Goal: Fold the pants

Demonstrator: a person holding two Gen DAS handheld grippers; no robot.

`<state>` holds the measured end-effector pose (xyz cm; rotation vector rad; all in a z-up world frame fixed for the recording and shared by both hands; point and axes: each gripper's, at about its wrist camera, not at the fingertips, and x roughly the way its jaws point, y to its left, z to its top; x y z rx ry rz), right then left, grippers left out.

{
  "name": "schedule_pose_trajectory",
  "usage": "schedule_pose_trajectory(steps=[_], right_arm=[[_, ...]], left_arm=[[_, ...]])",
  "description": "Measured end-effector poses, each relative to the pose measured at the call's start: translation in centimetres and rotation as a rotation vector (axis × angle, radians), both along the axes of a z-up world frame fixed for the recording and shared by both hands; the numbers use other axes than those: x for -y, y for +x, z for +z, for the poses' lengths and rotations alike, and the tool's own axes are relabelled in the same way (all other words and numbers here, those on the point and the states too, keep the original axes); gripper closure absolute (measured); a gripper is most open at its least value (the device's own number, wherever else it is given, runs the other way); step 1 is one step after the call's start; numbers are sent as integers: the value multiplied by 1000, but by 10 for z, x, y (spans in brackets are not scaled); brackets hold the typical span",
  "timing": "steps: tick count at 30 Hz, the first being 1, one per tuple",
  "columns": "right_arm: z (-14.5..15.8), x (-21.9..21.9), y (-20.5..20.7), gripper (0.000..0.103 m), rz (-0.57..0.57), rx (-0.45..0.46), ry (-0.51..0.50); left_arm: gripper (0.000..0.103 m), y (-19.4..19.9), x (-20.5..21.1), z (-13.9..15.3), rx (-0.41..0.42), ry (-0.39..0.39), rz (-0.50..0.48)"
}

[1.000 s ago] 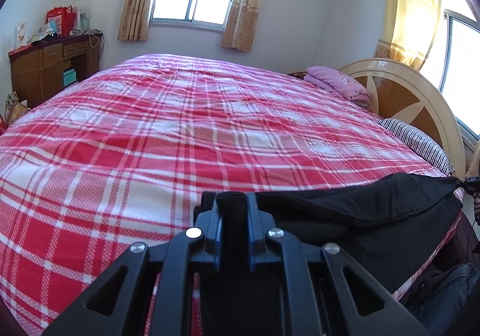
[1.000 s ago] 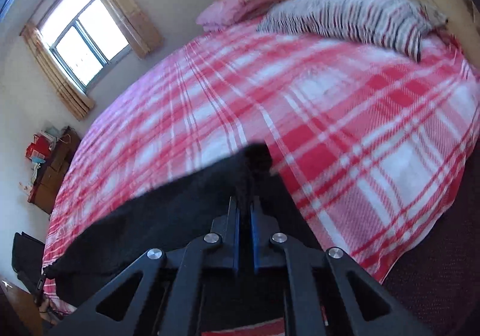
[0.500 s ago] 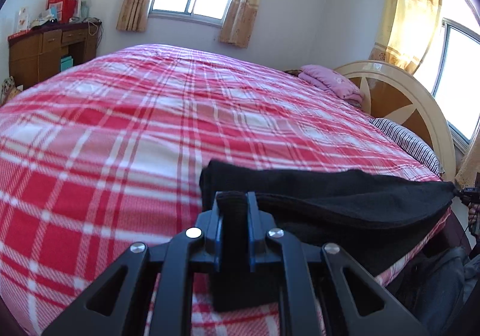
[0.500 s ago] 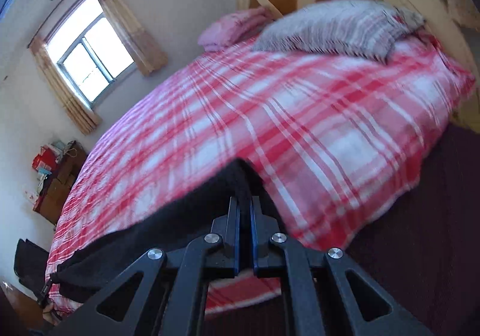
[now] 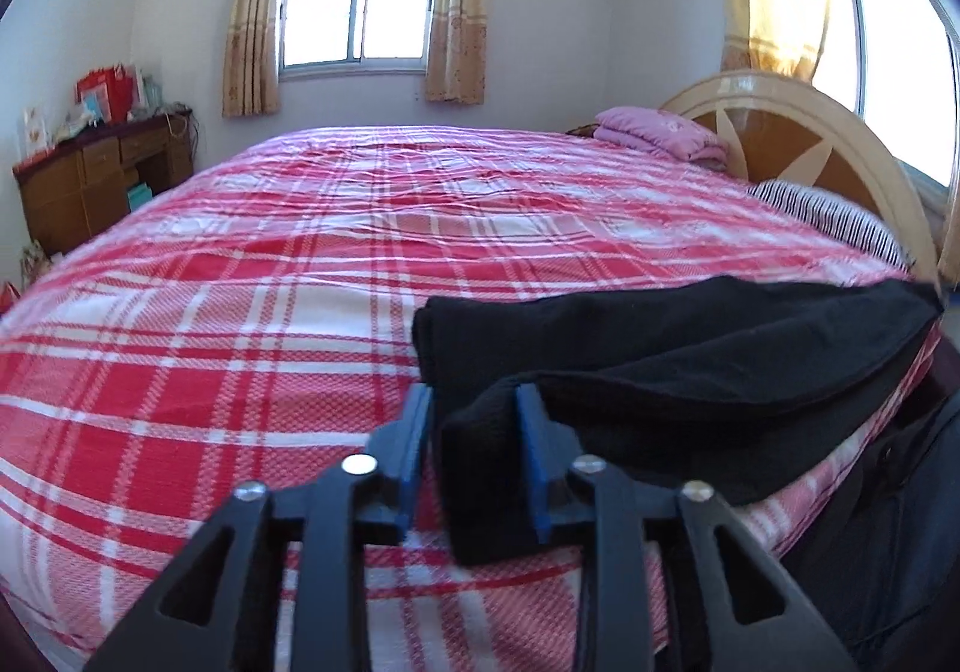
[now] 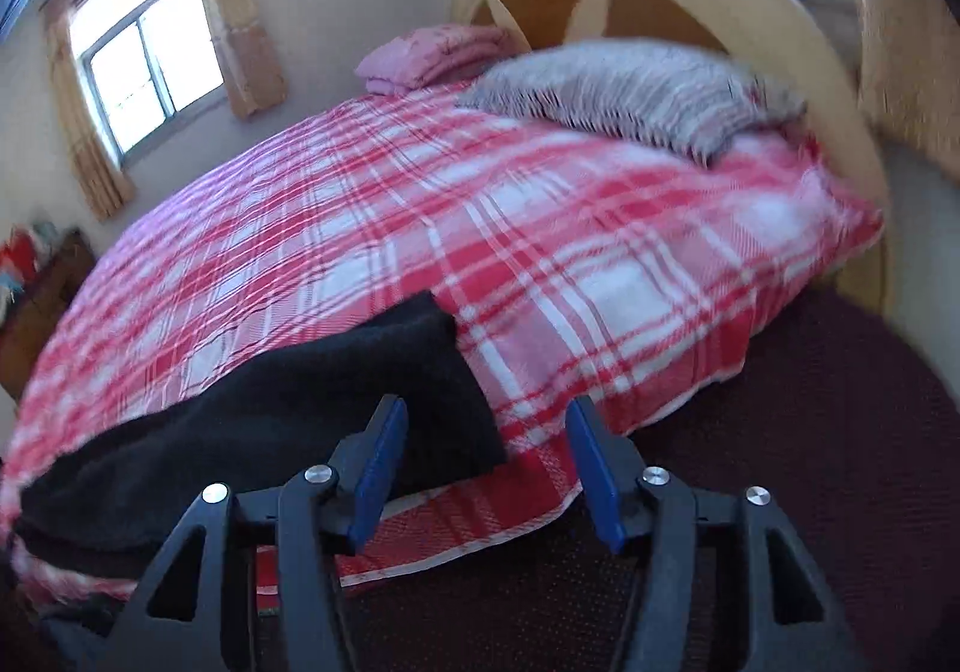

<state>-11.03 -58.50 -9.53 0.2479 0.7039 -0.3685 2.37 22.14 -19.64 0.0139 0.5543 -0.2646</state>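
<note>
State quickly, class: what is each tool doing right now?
Left tool: opening, black pants between its pads, no grip.
Right tool: opening, the pants' corner between its pads, released.

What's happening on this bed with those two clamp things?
A person is folding black pants on the red plaid bedspread, using a handheld gripper in each hand. The pants lie in a long strip along the near edge of the bed. Both grippers are letting go: the left gripper is opening with a fold of fabric between its fingers, and the right gripper is opening beside the other end.
</note>
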Motion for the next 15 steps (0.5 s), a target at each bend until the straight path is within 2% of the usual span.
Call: schedule_pose_trajectory(steps=[3,4,7,9,12,15], right_arm=[[18,-48,13,46,133,12,-85],[21,-76,21,46,218,5,-126],[15,-144,39,46,429,-28,-223],[1,-197,50,46,597,-65,-271],[-23,-264,62,46,809,-112,-277],[-48,-312,69,46,946,-164,-296]], left_arm=[[51,-9,-7,0,9,50,-3],[47,-13,-10,0,15,71,4],[45,-24,-19,0,32,125,20],[45,-27,-26,-2,31,159,44],[45,-30,-32,-1,27,118,46],[45,-35,-21,4,57,86,-11]])
